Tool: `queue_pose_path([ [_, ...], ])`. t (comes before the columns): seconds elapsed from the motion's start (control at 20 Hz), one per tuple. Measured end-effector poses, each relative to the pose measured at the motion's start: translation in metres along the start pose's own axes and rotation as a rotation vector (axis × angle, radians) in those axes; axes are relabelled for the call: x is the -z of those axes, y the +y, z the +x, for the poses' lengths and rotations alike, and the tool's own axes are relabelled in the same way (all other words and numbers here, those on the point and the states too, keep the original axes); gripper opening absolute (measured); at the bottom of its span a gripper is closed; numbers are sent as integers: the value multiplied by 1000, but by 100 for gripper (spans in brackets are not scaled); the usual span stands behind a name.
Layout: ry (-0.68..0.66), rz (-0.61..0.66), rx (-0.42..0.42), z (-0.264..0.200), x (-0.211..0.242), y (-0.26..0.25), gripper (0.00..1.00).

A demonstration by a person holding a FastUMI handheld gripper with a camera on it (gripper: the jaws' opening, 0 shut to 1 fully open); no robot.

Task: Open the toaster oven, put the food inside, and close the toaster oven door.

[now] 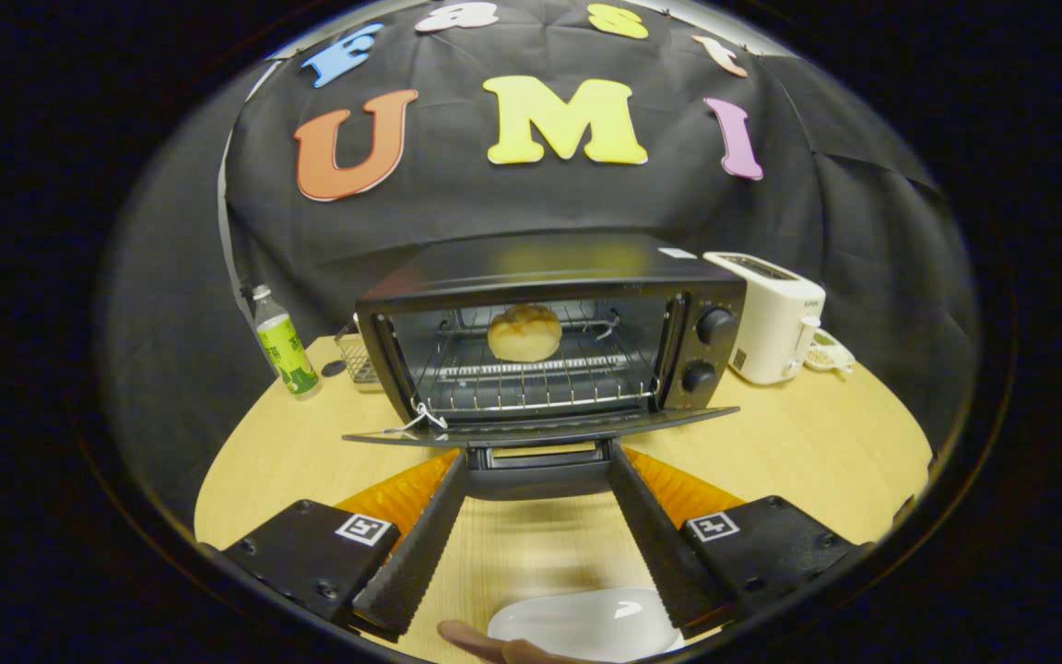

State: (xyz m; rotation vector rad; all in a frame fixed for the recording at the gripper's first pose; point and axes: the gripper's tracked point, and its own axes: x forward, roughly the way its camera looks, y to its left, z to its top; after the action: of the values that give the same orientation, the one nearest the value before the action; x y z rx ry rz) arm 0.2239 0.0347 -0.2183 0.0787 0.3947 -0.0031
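Gripper view was taken low over the table [798, 443]. Nearest, a white plate [586, 622] and a fingertip [466, 636] were seen. The gripper [538, 461] was held spread apart, its fingers bracketing the door handle [538, 470] without pressing on it. Beyond, the toaster oven [549, 341] door lay open and the bun [525, 332] sat on the rack. The door was judged stiff and hinged, best lifted by its handle. No writing could be read.

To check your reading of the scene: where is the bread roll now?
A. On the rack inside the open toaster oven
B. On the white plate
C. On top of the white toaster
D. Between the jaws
A: the bread roll sits on the wire rack inside the toaster oven, whose door hangs open; the gripper is open at the door's handle.
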Motion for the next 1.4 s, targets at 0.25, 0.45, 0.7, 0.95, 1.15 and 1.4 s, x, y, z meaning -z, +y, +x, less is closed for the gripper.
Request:
queue_pose_path([
  [0.25, -113, -29, -5, 7, -23, 3, 100],
  [0.45, -201, -9, -32, 11, -41, 7, 100],
  [0.7, -269, 103, -120, -1, -57, 16, 100],
  [0.95, -260, 98, -97, -25, -59, 4, 100],
  [1.15, -283, 60, -99, -59, -73, -5, 100],
  [1.4, -363, 21, -64, -114, -103, -19, 100],
])
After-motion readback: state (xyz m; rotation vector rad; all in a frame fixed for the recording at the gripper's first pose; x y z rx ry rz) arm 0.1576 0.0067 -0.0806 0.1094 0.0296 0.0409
